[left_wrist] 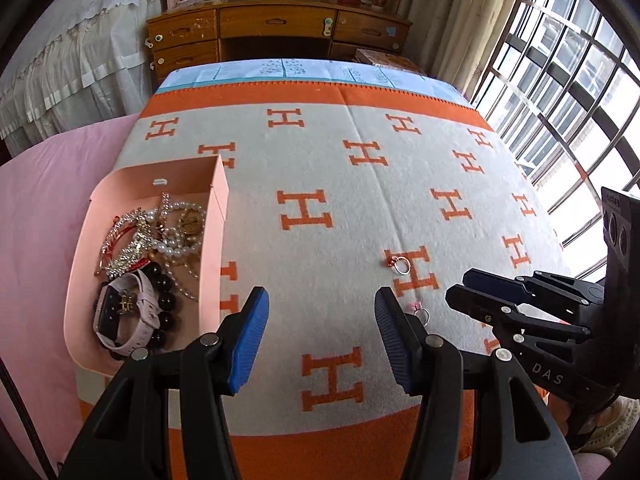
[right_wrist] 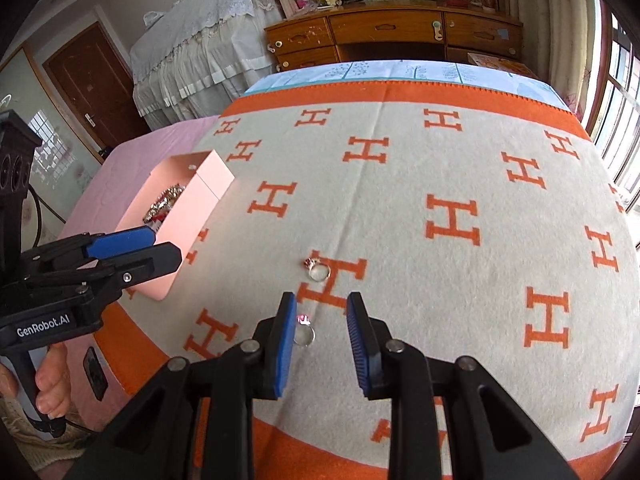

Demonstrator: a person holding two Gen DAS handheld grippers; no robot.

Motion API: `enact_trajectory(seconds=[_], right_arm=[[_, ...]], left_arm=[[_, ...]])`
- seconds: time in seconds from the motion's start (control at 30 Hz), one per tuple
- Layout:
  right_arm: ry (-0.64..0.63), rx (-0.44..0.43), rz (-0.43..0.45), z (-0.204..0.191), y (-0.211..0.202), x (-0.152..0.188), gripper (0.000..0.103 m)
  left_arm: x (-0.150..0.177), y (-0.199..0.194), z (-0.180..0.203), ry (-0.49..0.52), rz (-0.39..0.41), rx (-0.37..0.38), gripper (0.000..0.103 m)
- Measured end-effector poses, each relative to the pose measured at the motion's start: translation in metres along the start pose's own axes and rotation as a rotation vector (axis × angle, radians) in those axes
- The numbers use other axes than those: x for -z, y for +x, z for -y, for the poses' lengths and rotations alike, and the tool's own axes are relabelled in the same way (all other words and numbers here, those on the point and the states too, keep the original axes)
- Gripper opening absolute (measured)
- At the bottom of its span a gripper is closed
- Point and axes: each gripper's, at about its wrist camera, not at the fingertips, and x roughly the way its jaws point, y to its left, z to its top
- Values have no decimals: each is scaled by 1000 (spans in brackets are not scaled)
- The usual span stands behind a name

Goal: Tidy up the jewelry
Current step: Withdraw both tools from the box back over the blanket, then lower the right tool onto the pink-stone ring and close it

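Note:
A pink open box (left_wrist: 210, 240) at the left holds a pale watch (left_wrist: 124, 312), pearl strands (left_wrist: 180, 240), a dark bead bracelet and sparkly clips. Two rings lie on the blanket: one with a reddish stone (right_wrist: 319, 270) and one with a pink stone (right_wrist: 303, 330). My right gripper (right_wrist: 321, 300) hangs open just over the pink-stone ring, which lies between its fingers near the left pad, untouched. My left gripper (left_wrist: 320, 312) is open and empty, right of the box (right_wrist: 188, 208). In the left wrist view both rings (left_wrist: 401, 266) (left_wrist: 420, 314) show, with the right gripper (left_wrist: 458, 286) beside them.
An orange and grey blanket (left_wrist: 320, 160) with H marks covers the bed, on a pink sheet (left_wrist: 36, 220). A wooden dresser (left_wrist: 280, 28) stands behind, and barred windows (left_wrist: 560, 92) to the right. A hand (right_wrist: 48, 388) holds the left gripper (right_wrist: 164, 248); a dark phone-like thing (right_wrist: 95, 372) lies near it.

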Motion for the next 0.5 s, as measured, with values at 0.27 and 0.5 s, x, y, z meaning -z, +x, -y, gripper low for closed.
enact_trajectory(seconds=[0.27,0.5], right_arm=[[-137,32,-34,-17,24,19,26],[-226,62,-28,-35,29,26,26]], left_arm=[[14,30,6,8,-60,0,53],[16,36,2,4,-71,7,53]])
